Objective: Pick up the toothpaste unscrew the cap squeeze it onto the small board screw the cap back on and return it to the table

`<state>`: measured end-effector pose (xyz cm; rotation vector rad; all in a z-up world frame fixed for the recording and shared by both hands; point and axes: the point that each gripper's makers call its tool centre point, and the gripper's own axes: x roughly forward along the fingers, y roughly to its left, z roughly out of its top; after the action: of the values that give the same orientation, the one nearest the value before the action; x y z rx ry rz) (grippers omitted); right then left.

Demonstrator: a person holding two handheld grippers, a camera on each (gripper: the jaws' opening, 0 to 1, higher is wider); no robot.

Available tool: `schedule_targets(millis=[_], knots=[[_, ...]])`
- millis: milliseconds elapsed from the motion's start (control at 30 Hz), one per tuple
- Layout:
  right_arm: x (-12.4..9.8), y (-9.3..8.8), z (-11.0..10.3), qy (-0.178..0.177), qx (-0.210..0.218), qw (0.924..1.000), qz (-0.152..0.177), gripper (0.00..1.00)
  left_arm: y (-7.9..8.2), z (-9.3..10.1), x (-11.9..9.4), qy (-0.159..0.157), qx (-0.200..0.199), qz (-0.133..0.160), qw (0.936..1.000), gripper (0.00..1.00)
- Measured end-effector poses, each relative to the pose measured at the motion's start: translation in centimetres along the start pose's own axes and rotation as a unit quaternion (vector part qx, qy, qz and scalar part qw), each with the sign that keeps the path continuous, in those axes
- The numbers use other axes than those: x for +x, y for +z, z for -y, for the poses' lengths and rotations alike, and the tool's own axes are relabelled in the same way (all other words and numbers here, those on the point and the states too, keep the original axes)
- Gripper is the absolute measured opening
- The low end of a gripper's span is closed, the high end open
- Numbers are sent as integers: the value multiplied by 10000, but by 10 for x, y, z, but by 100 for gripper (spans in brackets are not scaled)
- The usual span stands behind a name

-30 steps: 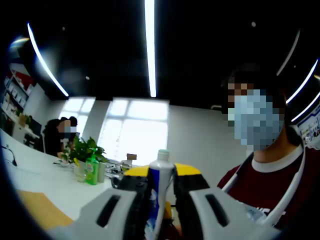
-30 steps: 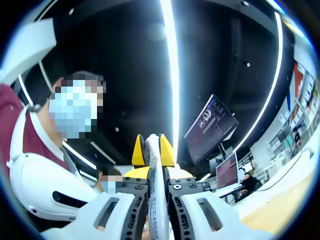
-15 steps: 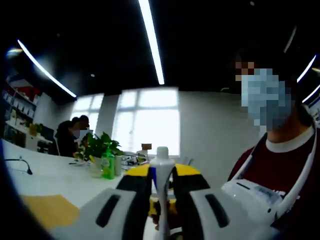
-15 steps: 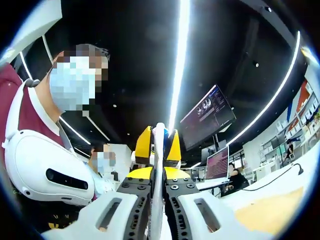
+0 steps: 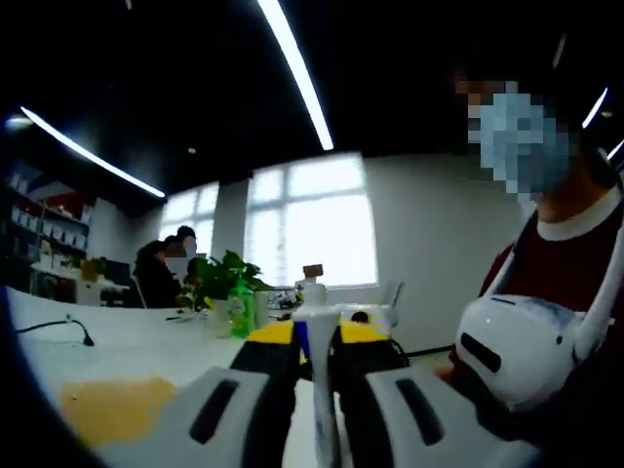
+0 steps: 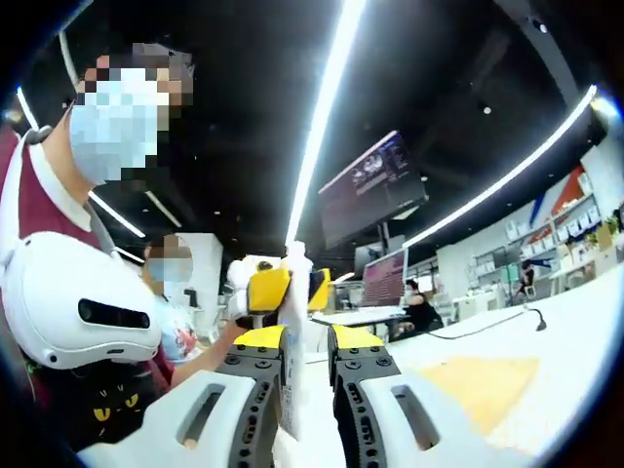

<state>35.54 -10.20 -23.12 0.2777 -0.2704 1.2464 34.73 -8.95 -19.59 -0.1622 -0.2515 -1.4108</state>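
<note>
Toothpaste (image 5: 314,322) held upright betw. both grippers.
Left gripper (image 5: 314,366) clamped tube, cap far end; right gripper (image 6: 304,356) pinched it too, over bench (image 5: 127,346).

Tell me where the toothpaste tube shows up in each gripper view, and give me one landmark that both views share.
Left gripper view: the toothpaste tube stands low at centre between the left gripper's jaws, cap end up.
Right gripper view: the tube's flat end rises low at centre between the right gripper's jaws.
Shared landmark: the yellow-brown small board on the white table.
</note>
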Motion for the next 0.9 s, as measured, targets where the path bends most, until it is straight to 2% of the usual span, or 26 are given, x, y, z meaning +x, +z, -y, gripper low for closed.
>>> schedule_targets(millis=[100,167,267,367,500,600,667,767,900], knots=[[-18,4,25,-699,2,9975,-35,15,-8,-7,-3,199,144,-106,9996,13],[-32,5,44,-1242,-126,9920,-163,14,-14,-11,-4,301,158,-126,9993,13],[-53,3,69,-2012,-416,9776,-458,12,-19,-16,-7,462,181,-146,9987,13],[-68,-9,85,-2483,-692,9614,-966,12,-22,-22,-11,616,216,-132,9978,13],[-70,-25,91,-2616,-764,9521,-1384,11,-21,-27,-15,753,292,-137,9966,13],[-71,-39,98,-2787,-851,9410,-1718,11,-20,-28,-16,799,360,-131,9961,13],[-74,-56,104,-2910,-779,9312,-2052,11,-19,-27,-16,811,397,-110,9959,13],[-73,-69,112,-2997,-681,9253,-2220,11,-19,-28,-16,839,429,-119,9955,13],[-74,-78,118,-3078,-670,9178,-2416,12,-20,-30,-18,905,490,-170,9945,13]])
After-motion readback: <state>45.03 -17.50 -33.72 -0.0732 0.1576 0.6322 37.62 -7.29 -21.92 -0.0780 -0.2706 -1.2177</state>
